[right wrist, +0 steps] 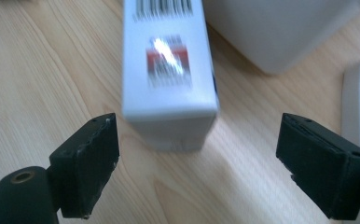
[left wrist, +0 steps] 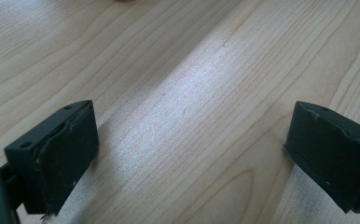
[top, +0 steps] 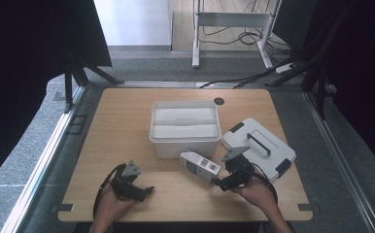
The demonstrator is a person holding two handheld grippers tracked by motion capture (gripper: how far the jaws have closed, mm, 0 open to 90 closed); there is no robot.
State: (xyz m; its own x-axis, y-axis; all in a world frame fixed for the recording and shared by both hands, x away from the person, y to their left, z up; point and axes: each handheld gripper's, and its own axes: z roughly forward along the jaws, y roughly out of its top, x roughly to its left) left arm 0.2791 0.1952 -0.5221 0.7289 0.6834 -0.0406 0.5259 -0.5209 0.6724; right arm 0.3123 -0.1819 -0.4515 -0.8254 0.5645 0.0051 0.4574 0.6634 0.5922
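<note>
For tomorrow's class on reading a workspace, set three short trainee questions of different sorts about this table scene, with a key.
1. True or false: the right gripper is shut on the carton.
2. The lid lies: A) on the box; B) on the table, right of the box.
3. Fill in: the left gripper has only bare ____ between its jaws.

Key: 1 false; 2 B; 3 table.

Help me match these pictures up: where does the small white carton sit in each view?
High view: the carton lies at table centre, before the white tub, just left of the right gripper.
Right gripper view: carton top centre, ahead of the open jaws.
Left gripper view: bare wood.
Shared landmark: the tub.
</note>
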